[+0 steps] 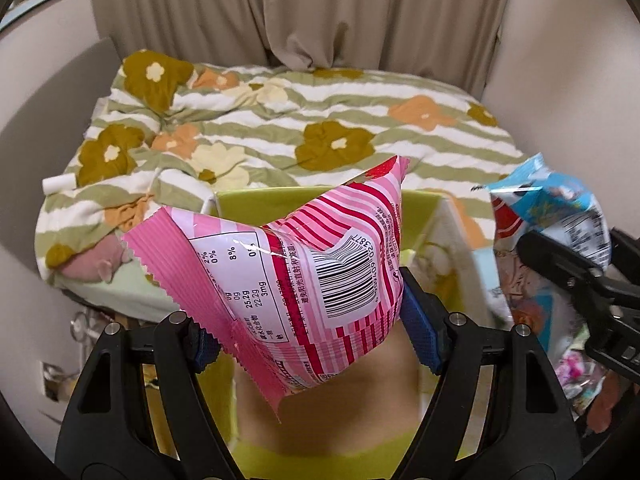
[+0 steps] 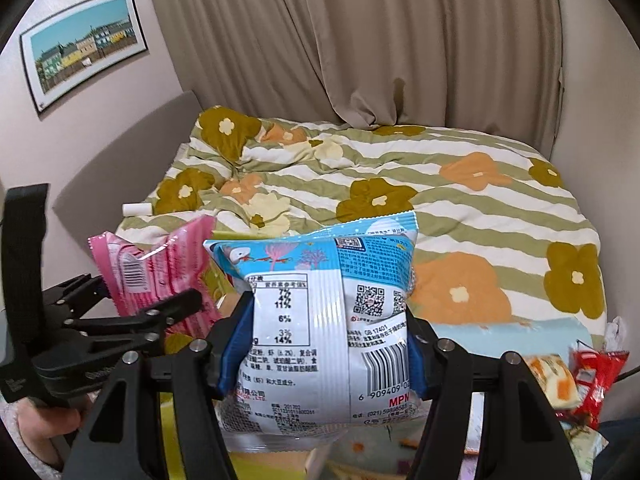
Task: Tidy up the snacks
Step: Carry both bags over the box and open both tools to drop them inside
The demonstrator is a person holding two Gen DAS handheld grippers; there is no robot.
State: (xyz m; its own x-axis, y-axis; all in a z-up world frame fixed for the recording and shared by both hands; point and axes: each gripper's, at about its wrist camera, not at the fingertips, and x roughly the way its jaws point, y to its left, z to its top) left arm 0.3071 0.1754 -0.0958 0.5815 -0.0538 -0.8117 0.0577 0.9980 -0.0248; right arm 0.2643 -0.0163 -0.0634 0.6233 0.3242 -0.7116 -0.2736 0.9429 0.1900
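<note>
My left gripper (image 1: pixel 312 332) is shut on a pink striped snack bag (image 1: pixel 296 264) and holds it above a yellow-green box (image 1: pixel 420 200) with a tan bottom. The pink bag also shows at the left of the right wrist view (image 2: pixel 156 276). My right gripper (image 2: pixel 320 352) is shut on a blue and white snack bag (image 2: pixel 320 320), held up beside the left one. That blue bag shows at the right edge of the left wrist view (image 1: pixel 556 216). The box is mostly hidden behind both bags.
A bed with a green-striped floral quilt (image 2: pixel 400 184) lies behind the box. Loose snack packets, one red (image 2: pixel 592 380), lie at the lower right. Beige curtains (image 2: pixel 400 40) hang behind the bed. A white tube (image 2: pixel 136 209) lies on the quilt's left side.
</note>
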